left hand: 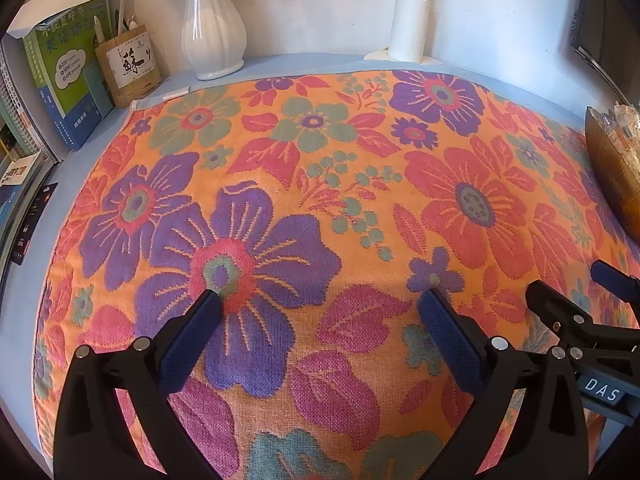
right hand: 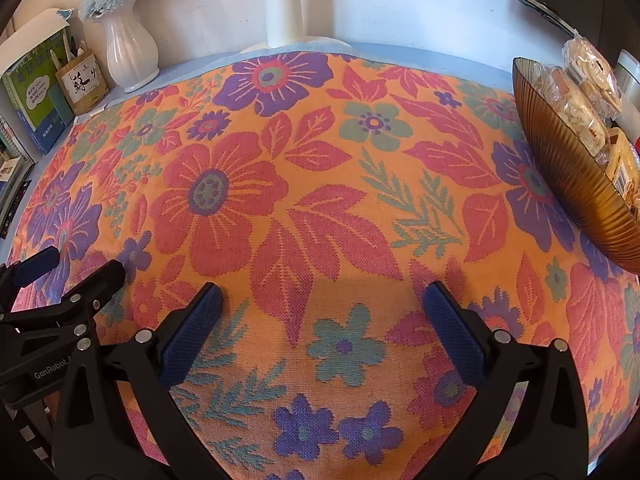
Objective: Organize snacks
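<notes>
Floral cloth [left hand: 320,208] is seen from the left wrist, bare of snacks; the left gripper [left hand: 320,300] is held spread and empty above it, with a vase [left hand: 212,28], books [left hand: 64,80] and a paper roll [left hand: 410,26] ranged along the wall. From the right wrist, the right gripper [right hand: 322,294] is likewise spread and empty. Snacks [right hand: 588,92] are piled in a bowl [right hand: 576,184] at far right; the task is judged done or not yet begun. Nothing is seen in the way.
</notes>
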Action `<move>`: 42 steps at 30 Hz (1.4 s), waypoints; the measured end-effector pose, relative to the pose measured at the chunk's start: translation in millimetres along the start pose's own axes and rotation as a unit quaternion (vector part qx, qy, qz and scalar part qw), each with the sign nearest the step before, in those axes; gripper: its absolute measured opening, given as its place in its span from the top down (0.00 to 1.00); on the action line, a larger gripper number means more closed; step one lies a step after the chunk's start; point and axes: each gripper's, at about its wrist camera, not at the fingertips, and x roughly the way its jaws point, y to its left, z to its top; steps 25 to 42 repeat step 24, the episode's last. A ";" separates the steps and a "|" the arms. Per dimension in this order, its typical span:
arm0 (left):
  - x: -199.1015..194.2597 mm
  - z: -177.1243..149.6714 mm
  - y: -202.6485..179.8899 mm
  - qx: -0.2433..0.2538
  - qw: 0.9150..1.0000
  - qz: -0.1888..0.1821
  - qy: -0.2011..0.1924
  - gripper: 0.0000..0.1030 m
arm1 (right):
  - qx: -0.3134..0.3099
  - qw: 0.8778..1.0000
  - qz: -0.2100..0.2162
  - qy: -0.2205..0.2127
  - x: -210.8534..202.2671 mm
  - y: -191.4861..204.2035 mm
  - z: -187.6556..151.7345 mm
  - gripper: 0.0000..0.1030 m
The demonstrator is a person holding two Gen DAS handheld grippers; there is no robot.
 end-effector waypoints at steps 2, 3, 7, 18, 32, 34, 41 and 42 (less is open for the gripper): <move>-0.9 -1.2 -0.8 0.001 1.000 0.001 -0.002 0.05 | 0.000 1.000 0.000 0.000 0.1 -0.3 0.3 0.03; -0.8 -0.6 -1.0 0.003 1.000 0.002 -0.003 0.05 | 0.000 1.000 0.000 0.000 0.2 -0.2 0.5 0.03; 0.7 1.5 1.4 0.007 1.000 -0.009 0.000 0.05 | 0.001 1.000 0.001 -0.001 0.1 -0.8 0.1 0.03; -0.1 0.1 1.3 0.013 1.000 -0.010 -0.005 0.05 | 0.001 1.000 0.002 -0.001 -0.3 -1.8 -0.4 0.03; -0.1 -0.3 0.9 0.012 1.000 -0.009 -0.006 0.05 | 0.000 1.000 0.001 -0.001 -0.4 -1.3 -0.3 0.03; -0.1 -0.3 0.9 0.012 1.000 -0.009 -0.006 0.05 | 0.000 1.000 0.001 -0.001 -0.4 -1.3 -0.3 0.03; -0.1 -0.3 0.9 0.012 1.000 -0.009 -0.006 0.05 | 0.000 1.000 0.001 -0.001 -0.4 -1.3 -0.3 0.03; -0.1 -0.3 0.9 0.012 1.000 -0.009 -0.006 0.05 | 0.000 1.000 0.001 -0.001 -0.4 -1.3 -0.3 0.03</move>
